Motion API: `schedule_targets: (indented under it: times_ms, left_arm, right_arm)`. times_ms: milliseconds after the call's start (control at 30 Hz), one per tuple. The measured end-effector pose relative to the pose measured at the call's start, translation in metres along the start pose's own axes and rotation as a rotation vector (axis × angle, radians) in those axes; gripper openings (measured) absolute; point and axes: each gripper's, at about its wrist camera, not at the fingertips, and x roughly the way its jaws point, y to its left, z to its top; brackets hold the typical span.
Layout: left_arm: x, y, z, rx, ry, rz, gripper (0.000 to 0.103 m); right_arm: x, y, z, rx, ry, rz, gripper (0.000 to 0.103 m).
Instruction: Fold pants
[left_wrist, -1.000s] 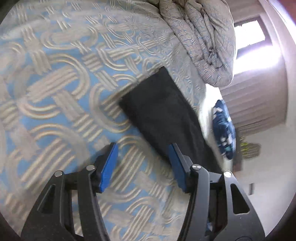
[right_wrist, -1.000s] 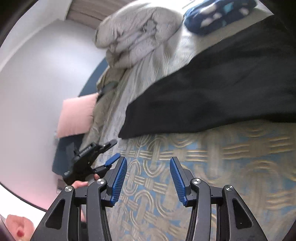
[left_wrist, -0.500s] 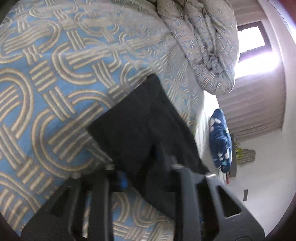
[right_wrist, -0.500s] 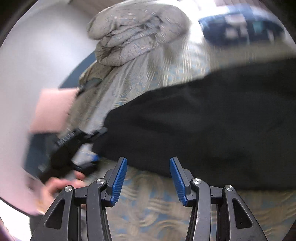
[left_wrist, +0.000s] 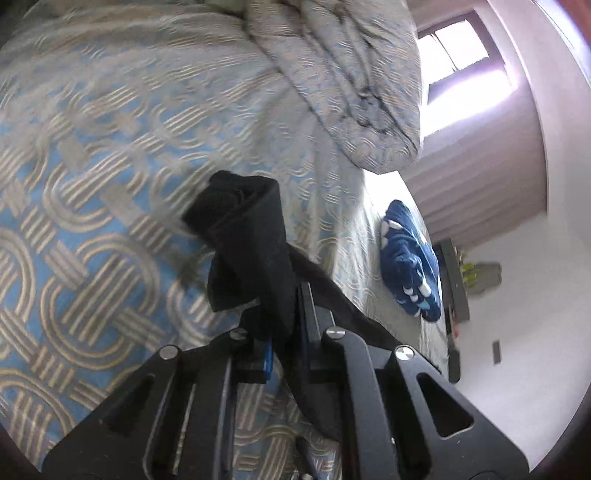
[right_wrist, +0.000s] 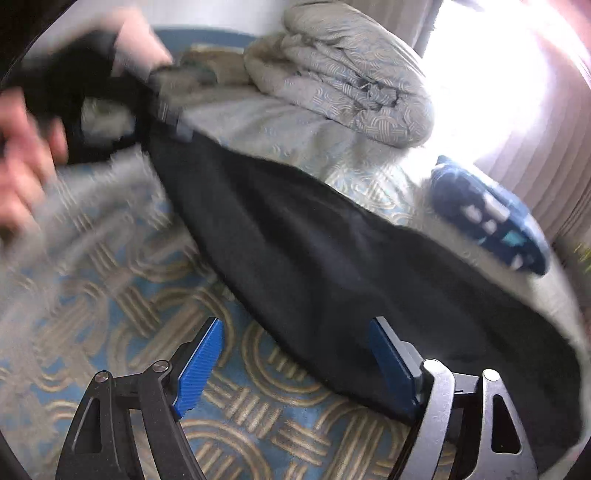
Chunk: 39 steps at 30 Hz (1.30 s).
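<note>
The black pants (right_wrist: 325, 251) lie stretched across the blue and beige patterned bedspread (right_wrist: 258, 417). My left gripper (left_wrist: 286, 328) is shut on one end of the pants (left_wrist: 251, 236) and lifts it off the bed, the cloth bunched above the fingers. In the right wrist view that gripper shows blurred at the upper left (right_wrist: 159, 107), in a hand. My right gripper (right_wrist: 295, 362) is open wide, low over the near edge of the pants, its right finger (right_wrist: 391, 362) against the cloth.
A rolled grey patterned duvet (right_wrist: 351, 92) lies at the head of the bed. A dark blue patterned cushion (right_wrist: 491, 218) sits at the far right by the curtained window (left_wrist: 461, 70).
My left gripper moved onto the pants' end, shut on it and lifted it. My right gripper moved in over the pants' edge and opened wider.
</note>
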Motion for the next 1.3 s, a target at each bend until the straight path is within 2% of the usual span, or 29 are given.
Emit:
schedule_targets:
  times_ms: [67, 133, 167, 200, 233, 300, 400, 500, 567, 600, 633, 733, 867, 967, 1033, 1133, 1200, 1267, 1300]
  left_arm:
    - [0.001, -0.009, 0.003, 0.04, 0.008, 0.003, 0.012]
    - [-0.001, -0.018, 0.005, 0.08, 0.015, -0.009, 0.009]
    - [-0.002, -0.022, 0.006, 0.097, 0.014, -0.019, 0.009]
    - [-0.003, -0.029, 0.006, 0.124, 0.016, -0.026, 0.009]
    - [-0.004, -0.038, 0.006, 0.158, 0.017, -0.029, 0.006]
    - [-0.005, -0.054, 0.005, 0.226, 0.023, -0.017, 0.006]
    - [-0.002, -0.067, 0.003, 0.289, 0.032, 0.032, 0.006]
    - [-0.004, -0.054, 0.002, 0.245, 0.06, 0.077, 0.008]
    - [-0.013, -0.038, 0.0, 0.194, 0.076, 0.122, 0.039]
    - [-0.02, -0.03, -0.002, 0.172, 0.068, 0.128, 0.06]
    - [-0.03, -0.02, -0.004, 0.147, 0.045, 0.124, 0.063]
    - [-0.054, 0.013, -0.013, 0.073, 0.025, 0.127, 0.063]
    - [-0.067, 0.052, -0.028, -0.06, 0.012, 0.06, 0.063]
    - [-0.046, 0.069, -0.044, -0.145, 0.075, 0.004, 0.063]
    - [-0.027, 0.075, -0.05, -0.195, 0.089, -0.015, 0.063]
    - [-0.015, 0.072, -0.043, -0.231, 0.013, -0.049, 0.063]
    - [0.0, 0.071, -0.036, -0.275, 0.011, -0.082, 0.063]
    - [0.01, 0.068, -0.03, -0.288, 0.003, -0.091, 0.058]
    - [0.015, 0.066, -0.028, -0.286, 0.002, -0.092, 0.052]
  right_arm:
    - [0.003, 0.014, 0.002, -0.071, -0.006, -0.084, 0.08]
    - [0.004, 0.017, 0.006, -0.079, -0.003, -0.11, 0.076]
    - [0.008, 0.015, 0.008, -0.057, 0.019, -0.084, 0.061]
    - [0.012, 0.011, 0.009, -0.024, 0.042, -0.048, 0.038]
    - [0.017, 0.006, 0.01, 0.018, 0.068, -0.007, 0.029]
    - [0.017, 0.003, 0.008, 0.061, 0.074, 0.005, 0.011]
    - [0.017, 0.001, 0.008, 0.092, 0.073, 0.008, 0.01]
    - [0.018, 0.001, 0.009, 0.09, 0.074, 0.009, 0.01]
    - [0.018, 0.001, 0.008, 0.093, 0.073, 0.018, 0.011]
    - [0.018, 0.001, 0.008, 0.093, 0.072, 0.022, 0.013]
    - [0.018, 0.001, 0.008, 0.093, 0.07, 0.025, 0.013]
    - [0.017, 0.002, 0.007, 0.088, 0.065, 0.024, 0.014]
    - [0.016, 0.005, 0.007, 0.08, 0.065, 0.019, 0.014]
    - [0.016, 0.01, 0.007, 0.062, 0.067, -0.001, 0.014]
    - [0.016, 0.013, 0.008, 0.049, 0.067, -0.014, 0.014]
    - [0.017, 0.011, 0.008, 0.049, 0.069, -0.013, 0.014]
    - [0.017, 0.01, 0.008, 0.058, 0.068, -0.003, 0.014]
    - [0.017, 0.009, 0.008, 0.062, 0.069, 0.002, 0.014]
    - [0.017, 0.009, 0.008, 0.061, 0.069, 0.001, 0.014]
